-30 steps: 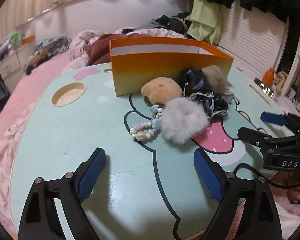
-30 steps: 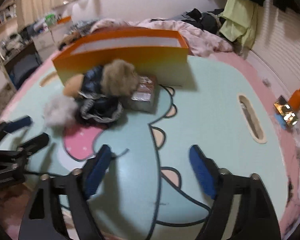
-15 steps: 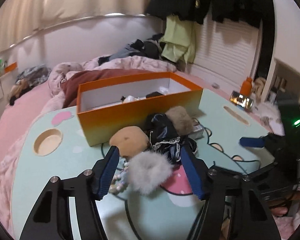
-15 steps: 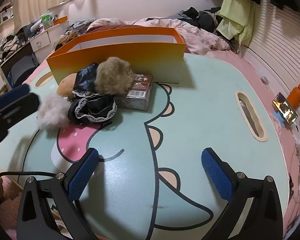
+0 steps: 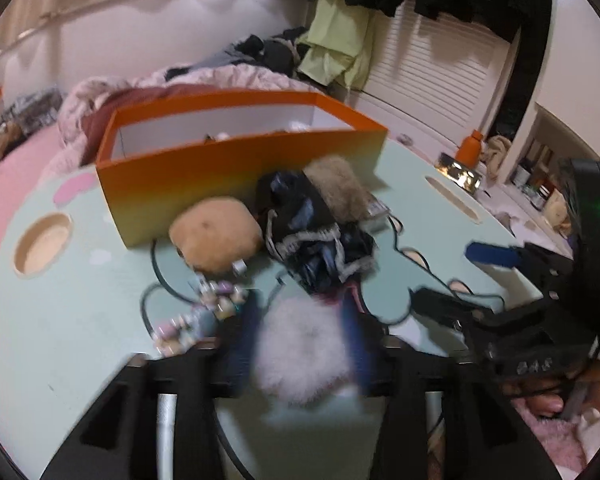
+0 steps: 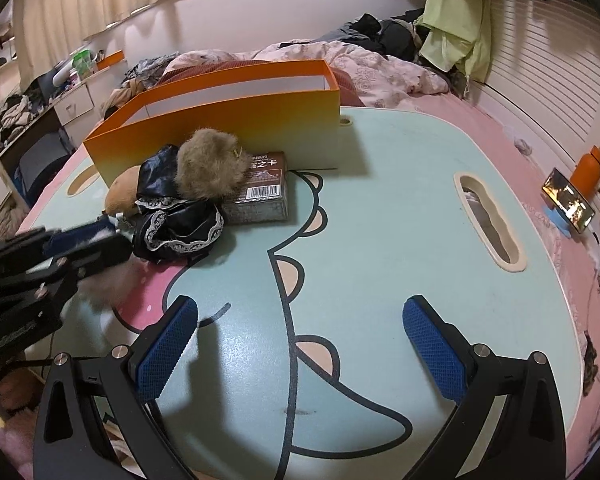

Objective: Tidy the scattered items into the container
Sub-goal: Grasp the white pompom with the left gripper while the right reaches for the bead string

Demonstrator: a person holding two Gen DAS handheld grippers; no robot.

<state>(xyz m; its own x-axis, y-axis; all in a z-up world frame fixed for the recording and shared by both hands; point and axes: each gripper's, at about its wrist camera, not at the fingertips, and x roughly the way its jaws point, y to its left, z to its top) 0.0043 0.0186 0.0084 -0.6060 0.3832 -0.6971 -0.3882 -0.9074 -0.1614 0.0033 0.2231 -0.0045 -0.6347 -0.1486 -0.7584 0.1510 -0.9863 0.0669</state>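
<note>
My left gripper (image 5: 300, 344) is shut on a white fluffy pompom (image 5: 304, 356) near the table's front edge; it also shows in the right wrist view (image 6: 84, 252). Beyond lie a bead bracelet (image 5: 208, 304), a tan plush (image 5: 216, 236), a black lace-trimmed pouch (image 5: 316, 240) and a brown fur ball (image 5: 336, 188). A card box (image 6: 260, 192) lies beside the fur ball (image 6: 208, 168). The orange box (image 5: 240, 168) stands behind them, holding small items. My right gripper (image 6: 296, 344) is open and empty over the table's right half.
The pastel table (image 6: 380, 216) has a round cup recess (image 5: 42, 244) at the left and a slot (image 6: 488, 220) at the right. A phone on a stand (image 6: 564, 200) and an orange bottle (image 6: 586, 168) sit beyond the right edge. A cluttered bed lies behind.
My left gripper dropped toward the table and closed on the white pompom. My right gripper stayed open and barely shifted.
</note>
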